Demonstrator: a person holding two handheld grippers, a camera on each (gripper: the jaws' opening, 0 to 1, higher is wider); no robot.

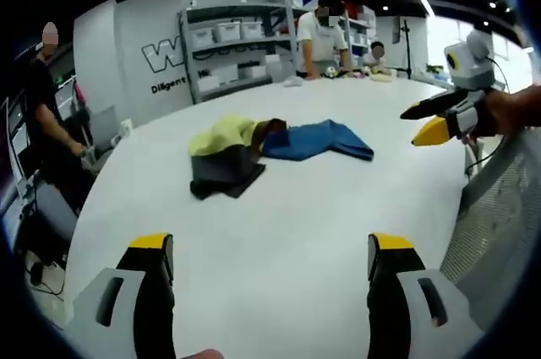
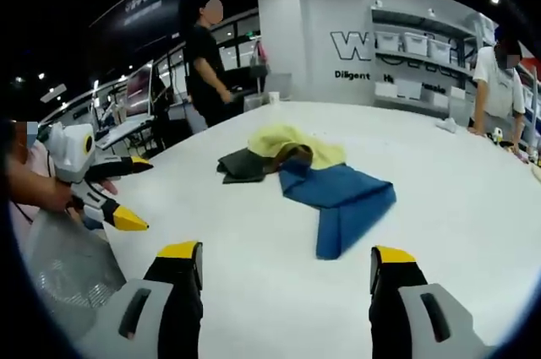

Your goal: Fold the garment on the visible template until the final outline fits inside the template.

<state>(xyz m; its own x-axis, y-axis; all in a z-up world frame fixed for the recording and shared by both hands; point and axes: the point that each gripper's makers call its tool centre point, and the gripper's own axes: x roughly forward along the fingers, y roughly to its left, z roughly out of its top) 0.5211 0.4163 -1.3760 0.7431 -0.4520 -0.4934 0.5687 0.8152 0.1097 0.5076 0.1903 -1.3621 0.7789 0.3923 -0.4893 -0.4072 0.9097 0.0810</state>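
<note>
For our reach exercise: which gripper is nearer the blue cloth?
Right, it seems. The right gripper faces the blue cloth across a short gap; the left gripper stands farther back from it.

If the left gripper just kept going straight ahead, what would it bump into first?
Probably the dark grey garment at the near end of the clothes pile, after bare white table. The left gripper is open; depth is hard to judge.

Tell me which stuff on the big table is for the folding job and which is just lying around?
For the job: blue garment, yellow garment, dark garment, left gripper, right gripper.
Just around: storage shelves, mesh chair, items at the table's far edge.
</note>
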